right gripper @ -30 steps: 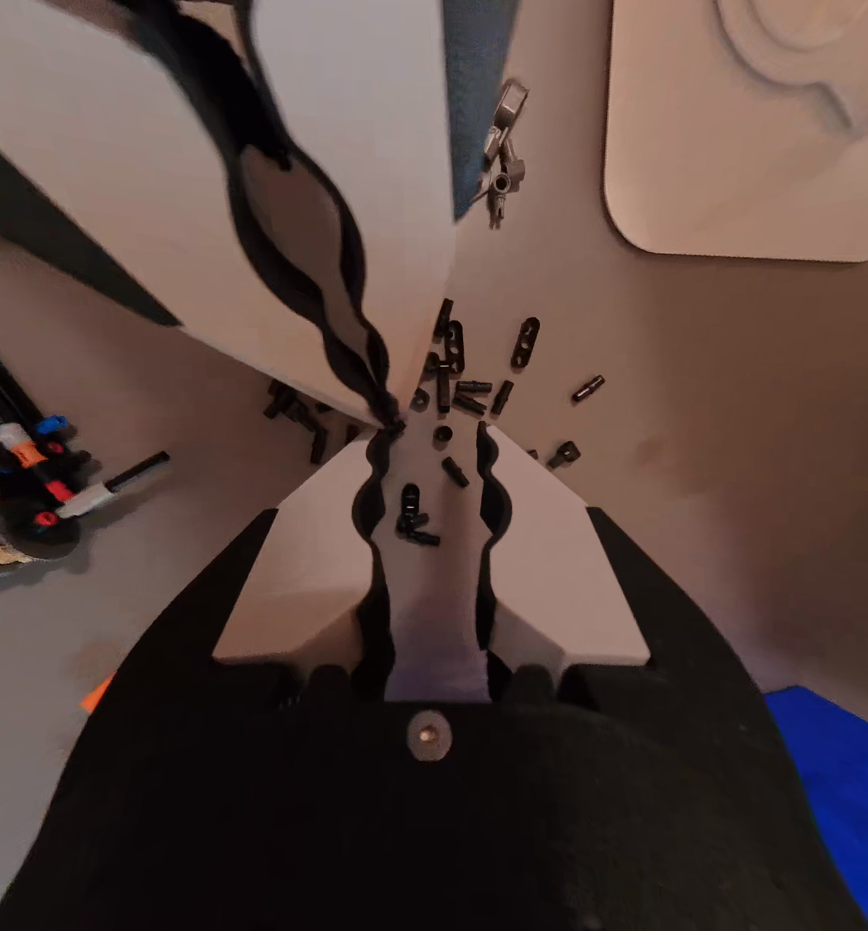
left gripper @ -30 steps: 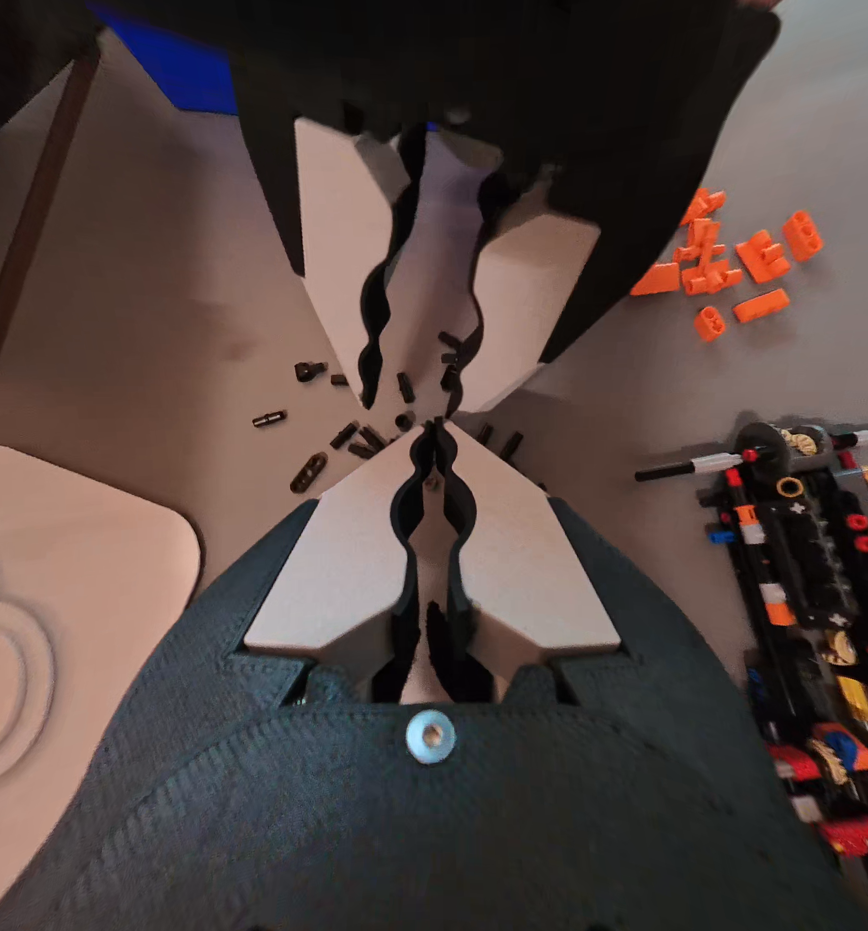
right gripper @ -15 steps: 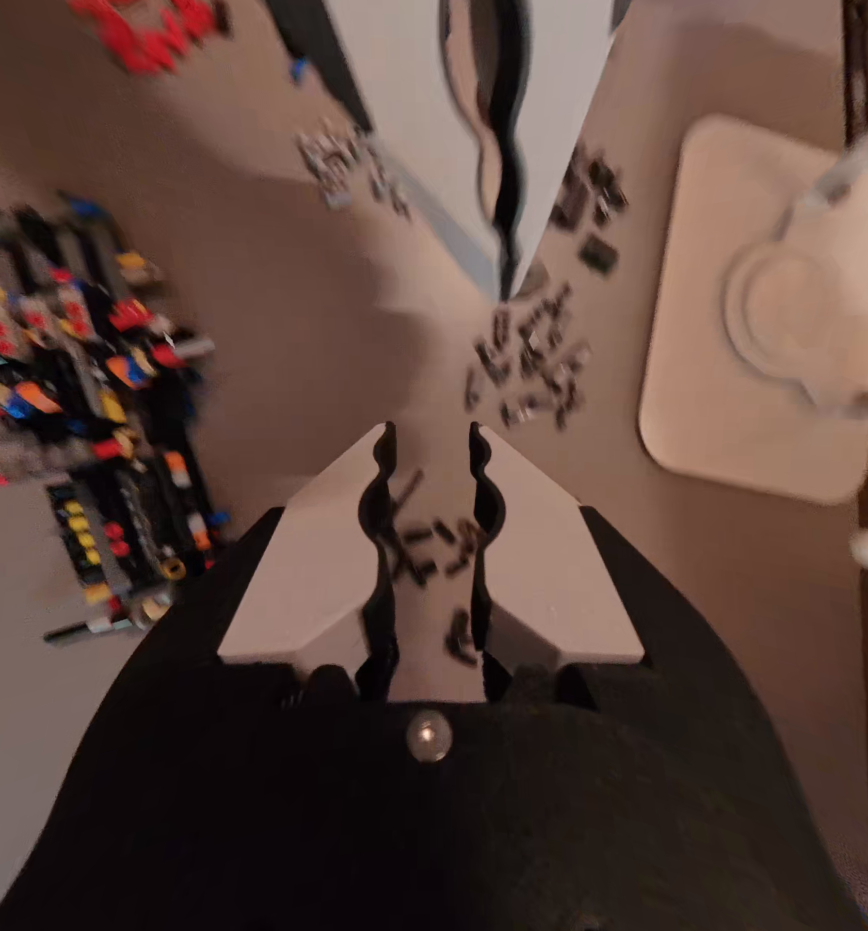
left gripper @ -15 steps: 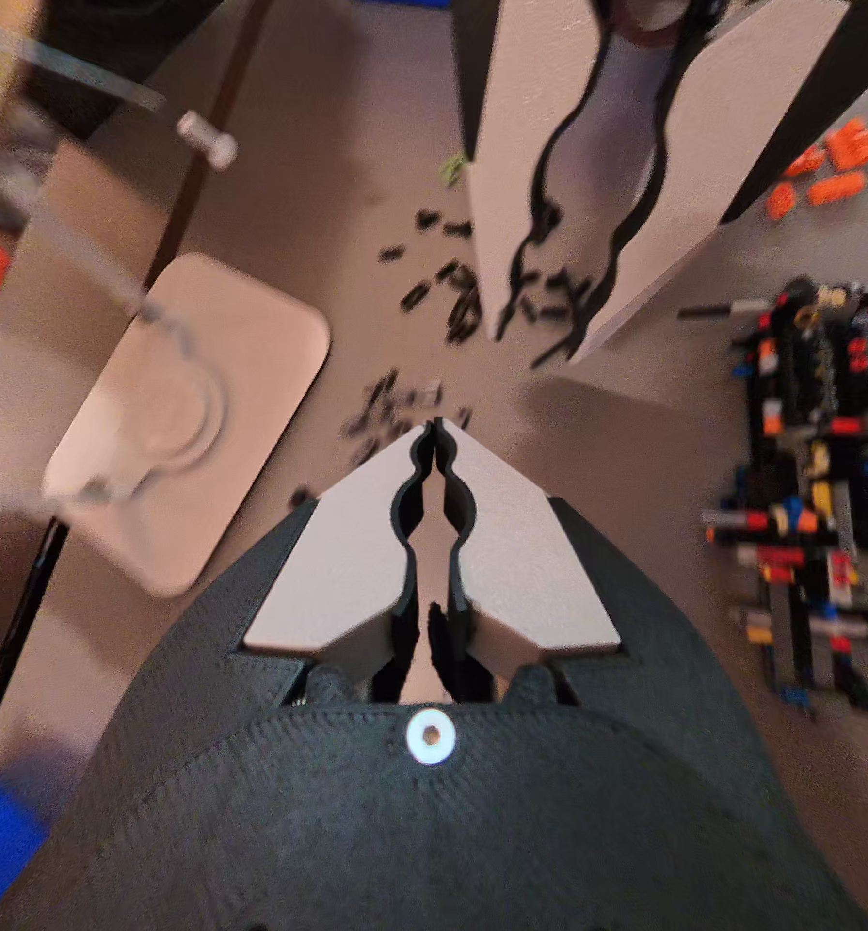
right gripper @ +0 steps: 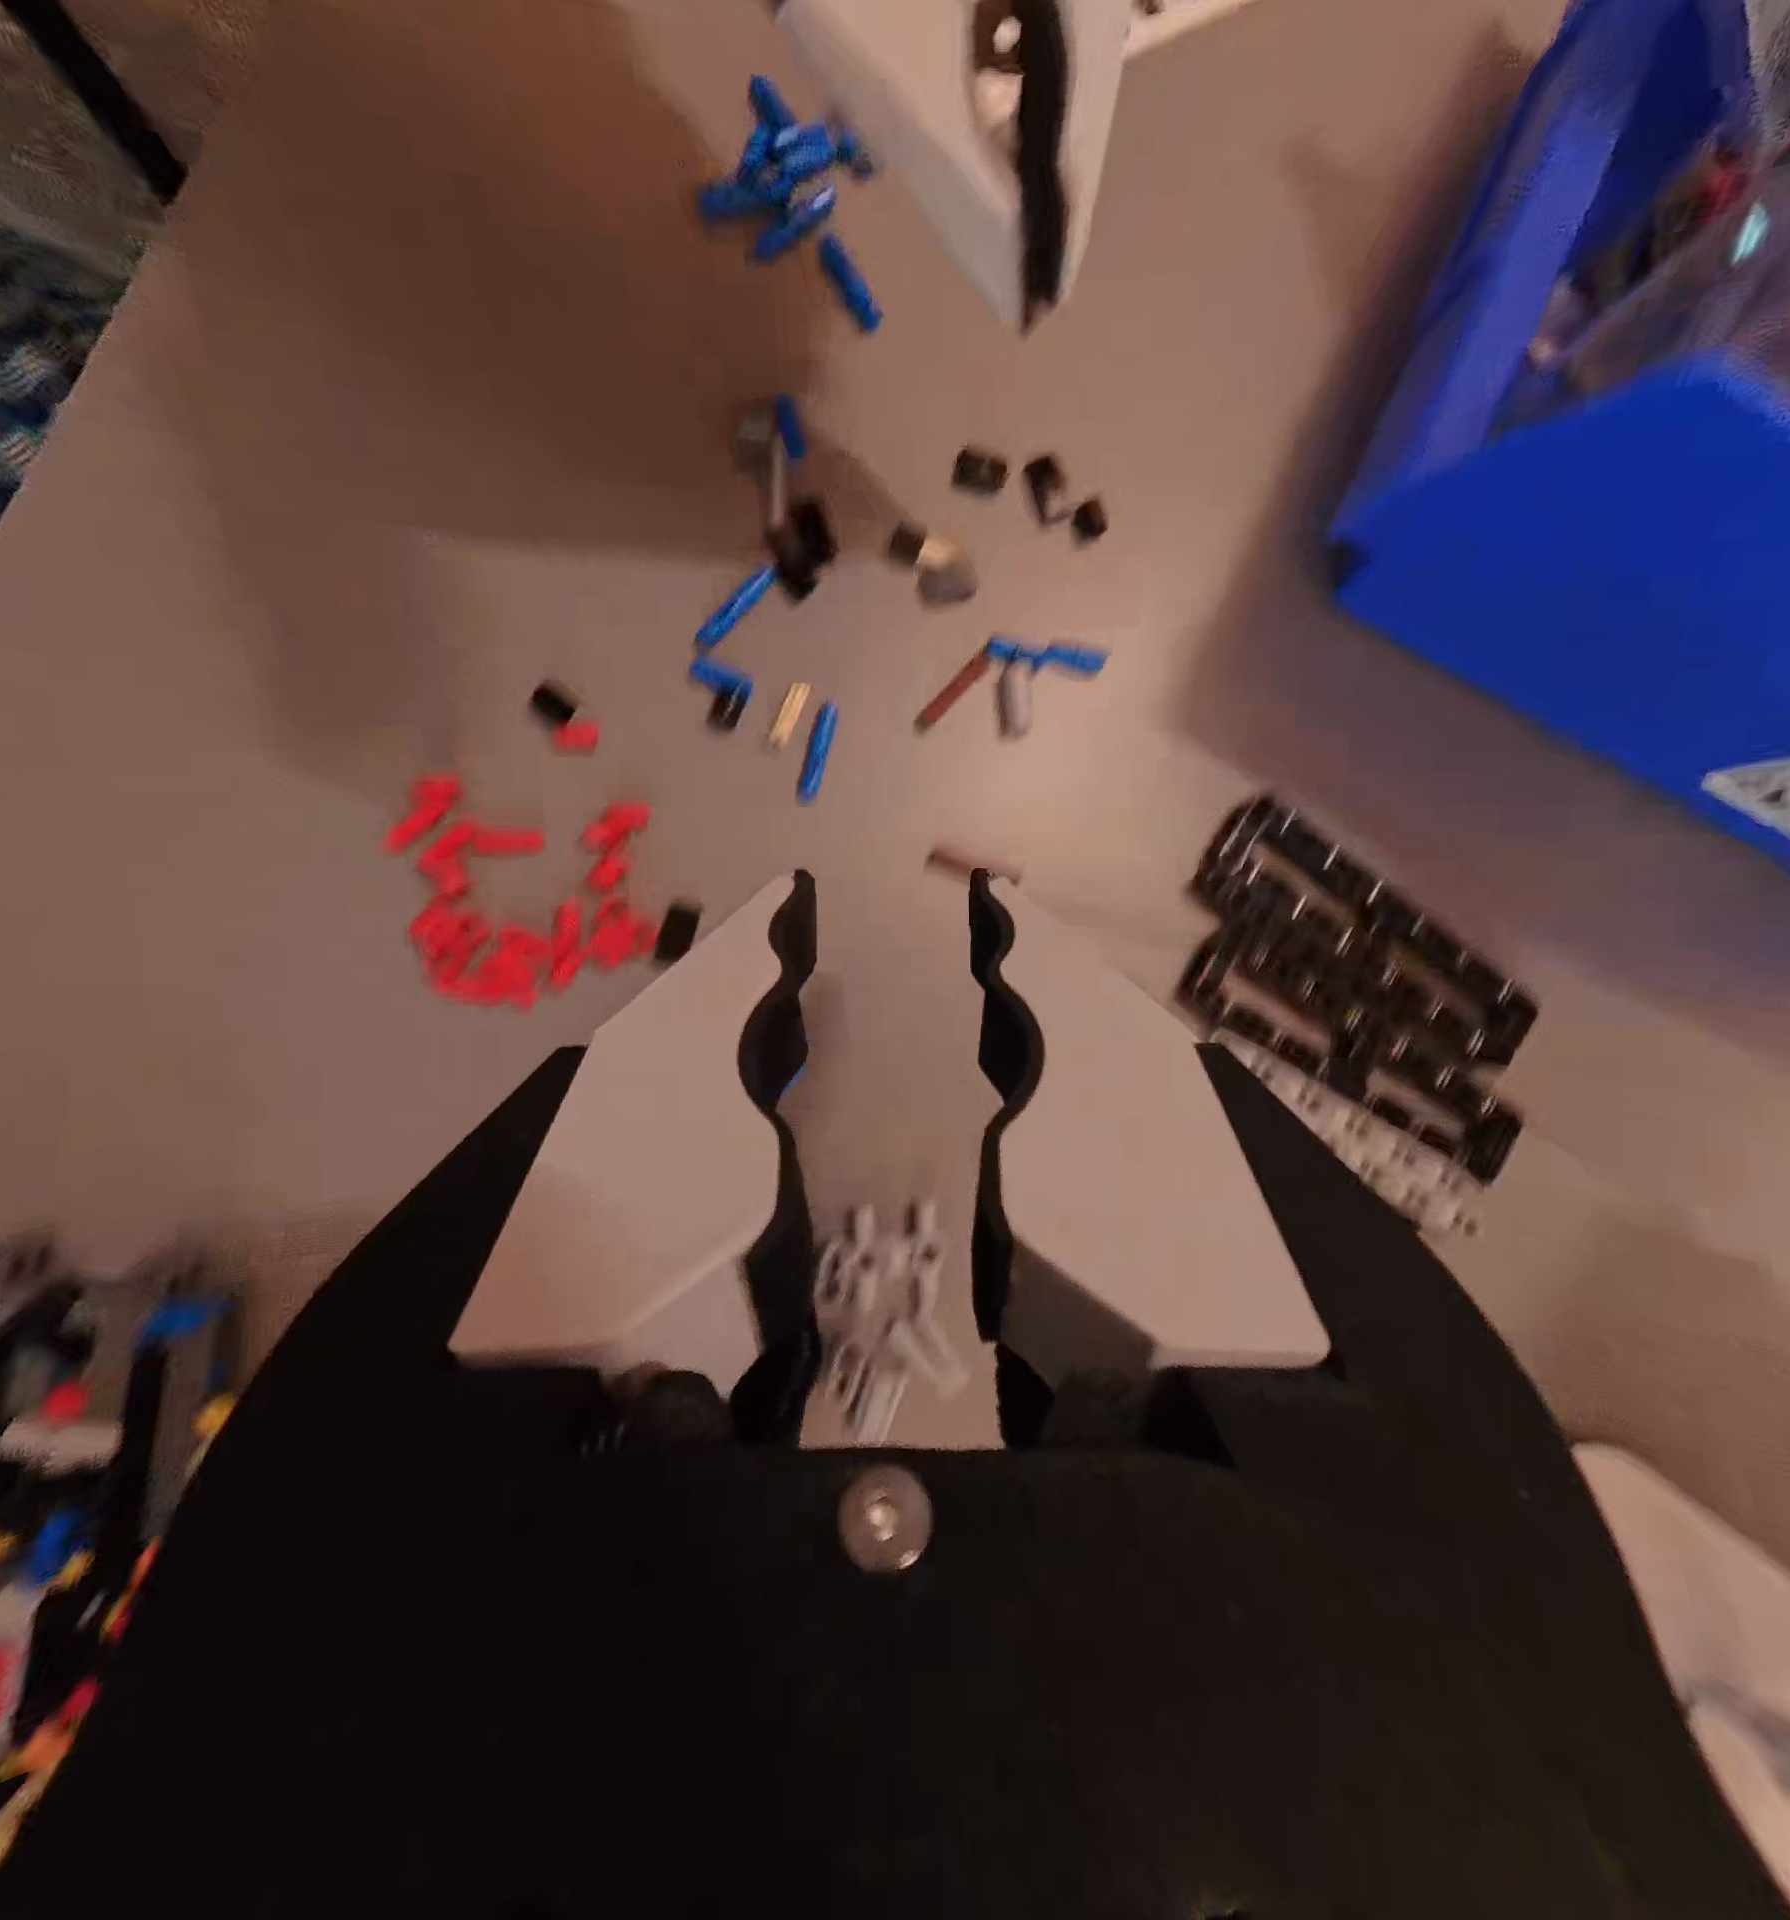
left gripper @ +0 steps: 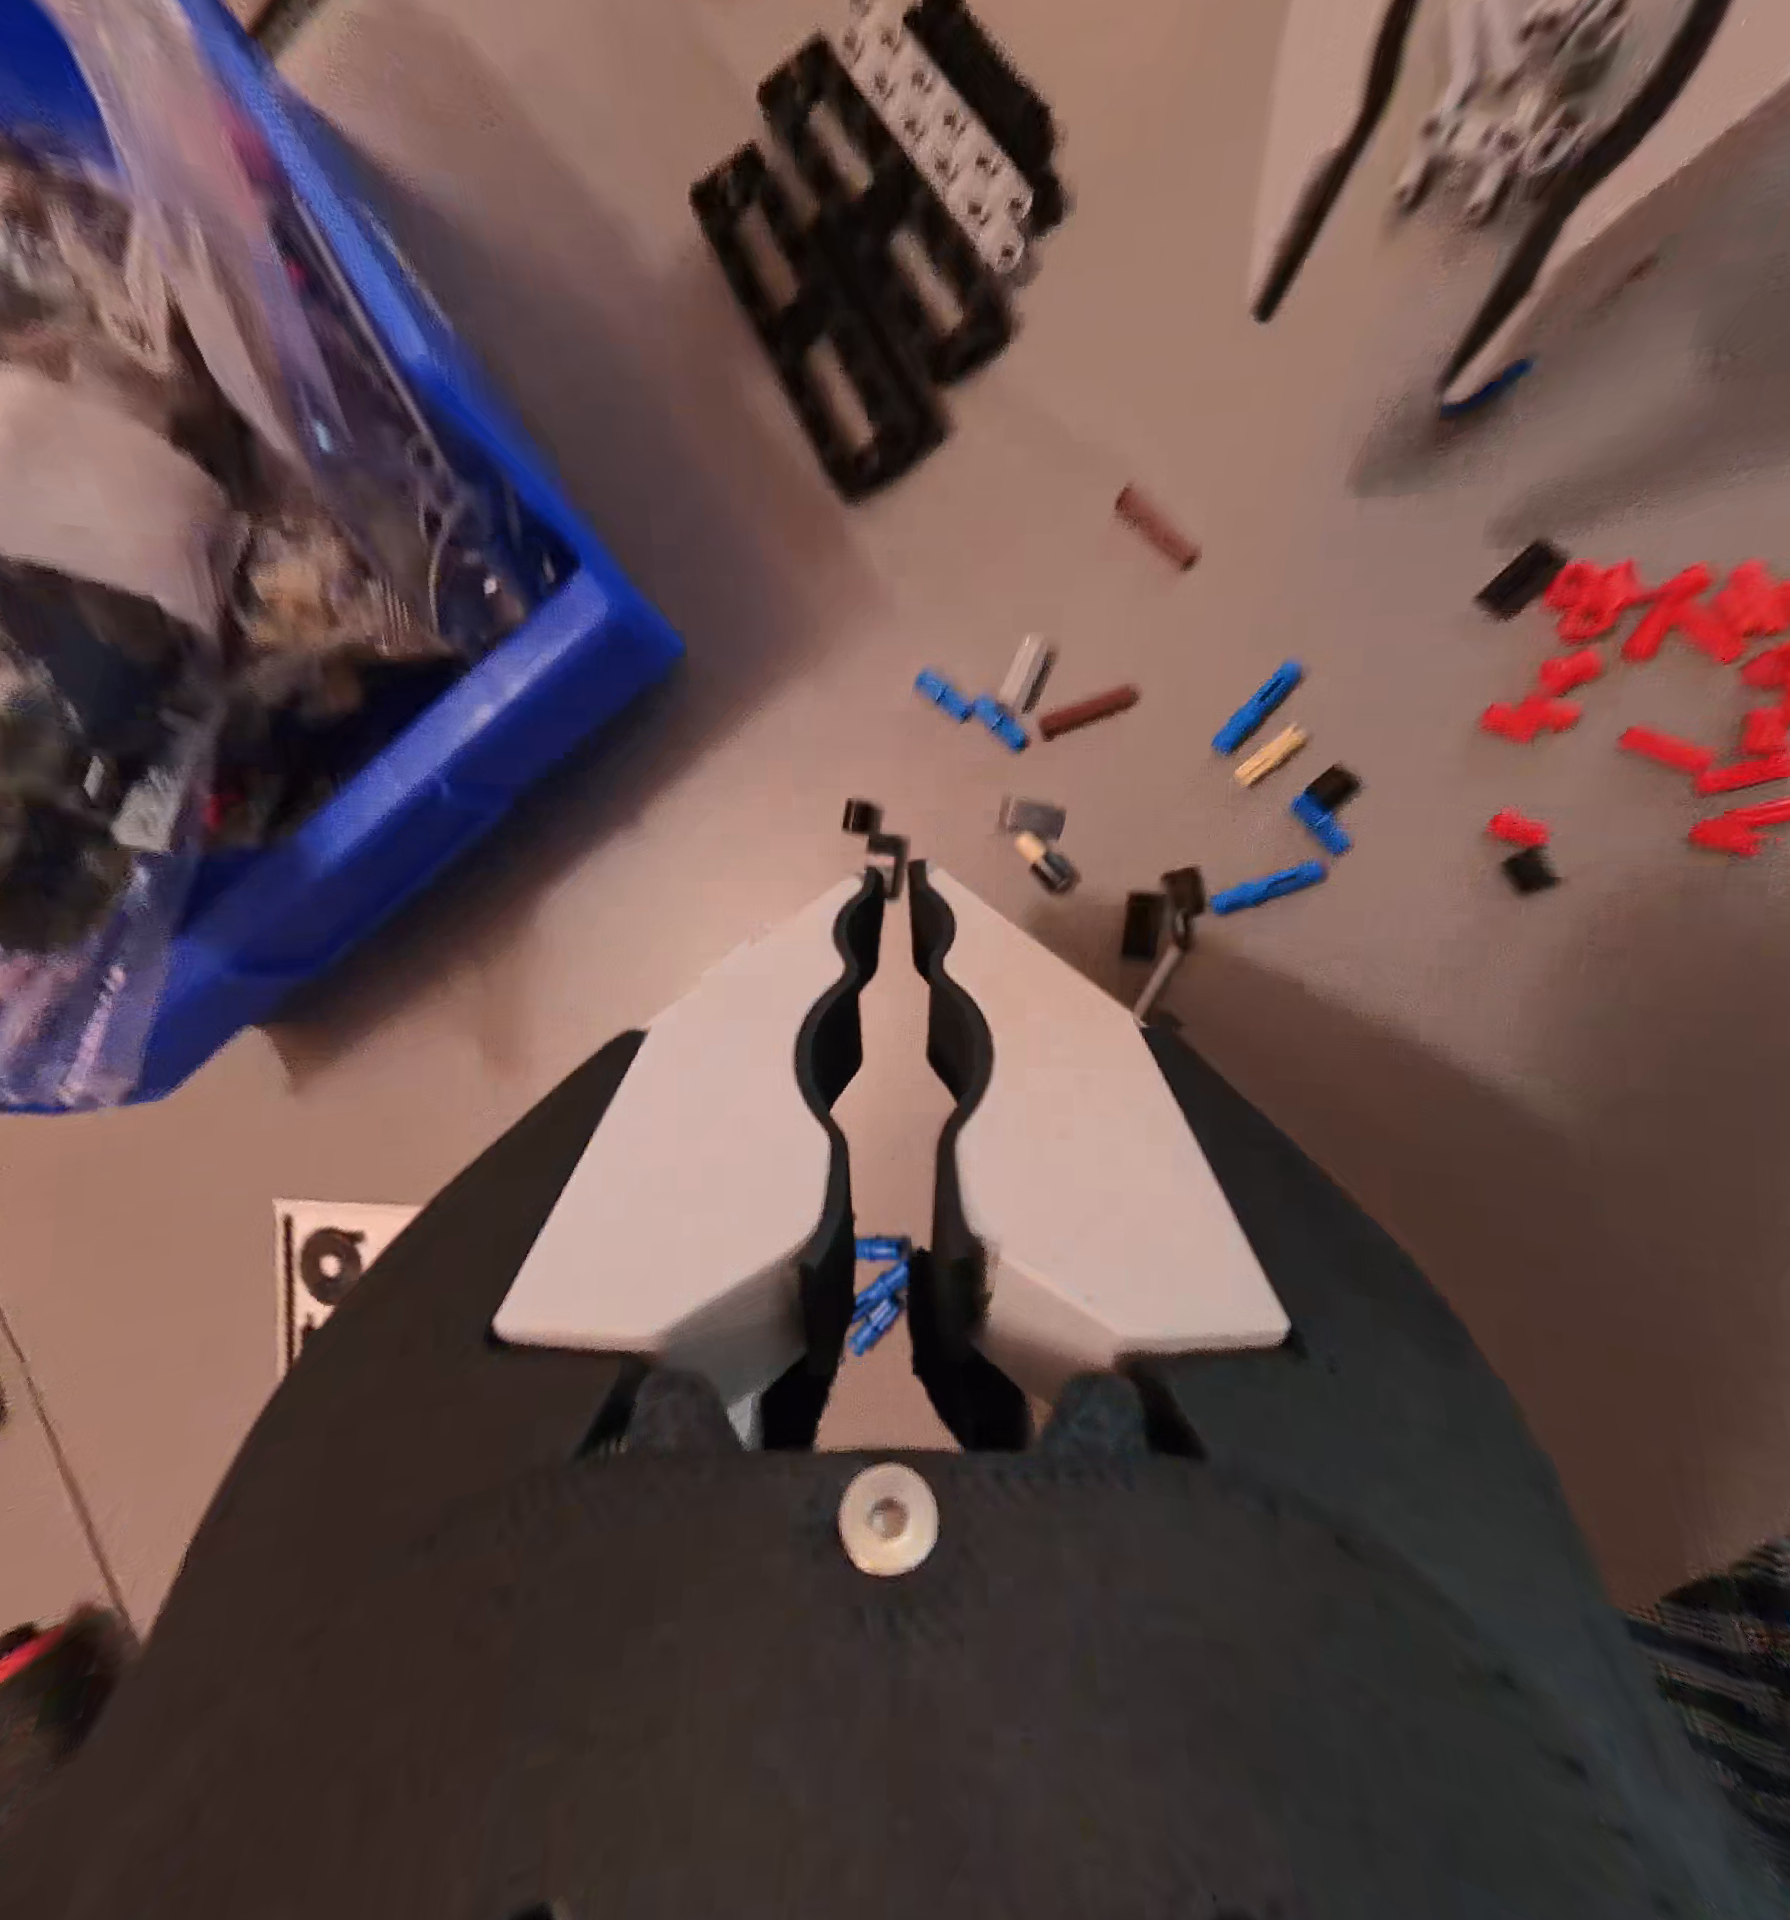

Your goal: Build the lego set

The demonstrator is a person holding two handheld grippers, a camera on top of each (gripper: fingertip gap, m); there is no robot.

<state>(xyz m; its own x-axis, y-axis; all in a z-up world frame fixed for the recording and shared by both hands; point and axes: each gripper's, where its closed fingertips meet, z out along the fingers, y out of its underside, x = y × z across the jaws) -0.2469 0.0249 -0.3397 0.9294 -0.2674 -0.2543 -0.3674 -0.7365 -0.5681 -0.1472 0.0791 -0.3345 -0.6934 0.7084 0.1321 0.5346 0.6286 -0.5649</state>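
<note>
My left gripper (left gripper: 895,878) hovers over the table with its jaws nearly closed, a thin slit between them, and nothing visibly held. Small black pieces (left gripper: 873,831) lie on the table just past its tips. My right gripper (right gripper: 891,883) is open and empty above loose blue pins (right gripper: 818,748) and a brown axle (right gripper: 958,686). A pile of red pieces (right gripper: 517,914) lies to its left and shows at the right of the left wrist view (left gripper: 1701,675). Both views are motion-blurred.
A blue bin (left gripper: 455,727) of bagged parts stands at the left. Black frame pieces (left gripper: 870,260) lie beyond the left gripper. The partly built model (right gripper: 39,1455) sits at the lower left of the right wrist view. Grey parts (right gripper: 880,1299) lie under the right gripper. The tips of one gripper are about 12 cm away from the tips of the other. About 7 cm separates my left fingertips from the brown axle (right gripper: 958,686). It is also in sight in the left wrist view (left gripper: 1069,718).
Both grippers have swung away from the black pin pile and the white base to the blue and red pieces by the blue bin. The left jaws have parted by a thin slit.
</note>
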